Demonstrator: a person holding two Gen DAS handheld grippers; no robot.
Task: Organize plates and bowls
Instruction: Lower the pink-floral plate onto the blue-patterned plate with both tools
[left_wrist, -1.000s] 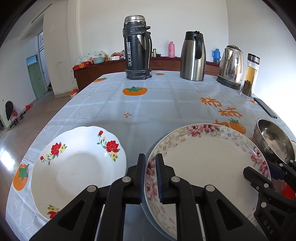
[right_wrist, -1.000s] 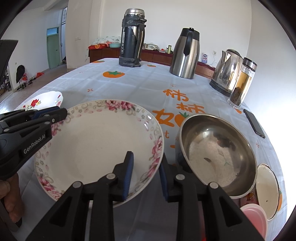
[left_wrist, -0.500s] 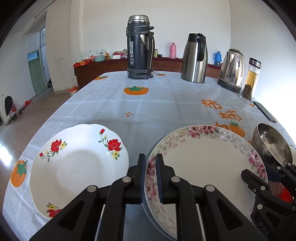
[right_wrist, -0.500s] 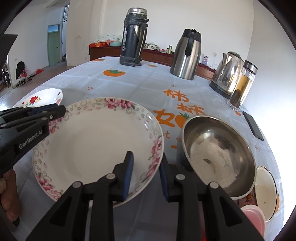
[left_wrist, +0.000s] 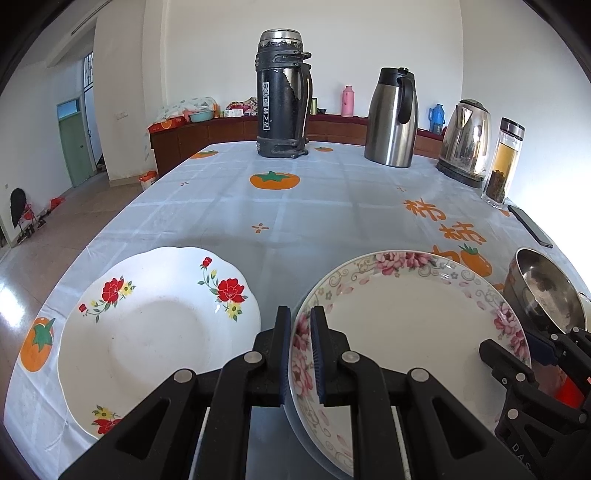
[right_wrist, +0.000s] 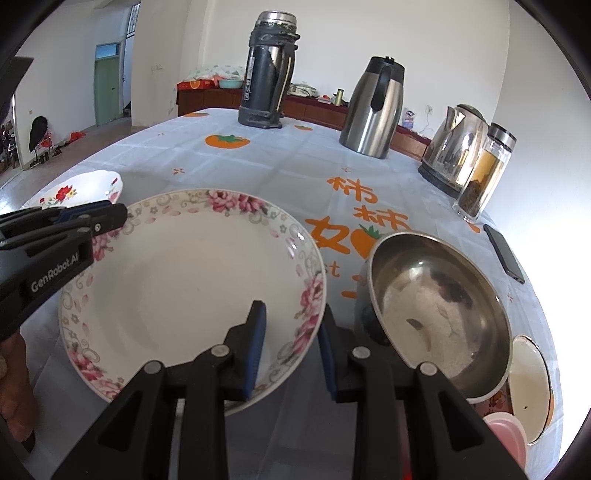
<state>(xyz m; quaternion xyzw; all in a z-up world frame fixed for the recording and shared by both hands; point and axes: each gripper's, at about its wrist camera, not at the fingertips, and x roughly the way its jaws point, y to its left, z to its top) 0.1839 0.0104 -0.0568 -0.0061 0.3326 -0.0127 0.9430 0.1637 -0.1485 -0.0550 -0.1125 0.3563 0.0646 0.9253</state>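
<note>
With both the left gripper (left_wrist: 300, 354) and right gripper (right_wrist: 291, 350) clamped on opposite rims of the pink-flowered plate (right_wrist: 192, 280), we should carry it level, lowering it squarely onto the red-flowered plate (left_wrist: 155, 332) just beside it.

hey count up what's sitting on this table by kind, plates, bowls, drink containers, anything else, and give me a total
Plates: 2, the pink-flowered plate and the red-flowered plate
Bowls and small dishes: 3, the steel bowl, a cream enamel dish, a pink container at the frame edge
Flasks, jugs, kettle, bottle: 4, the black flask, steel jug, kettle, tea bottle
Phones: 1, the phone
Total: 10
</note>
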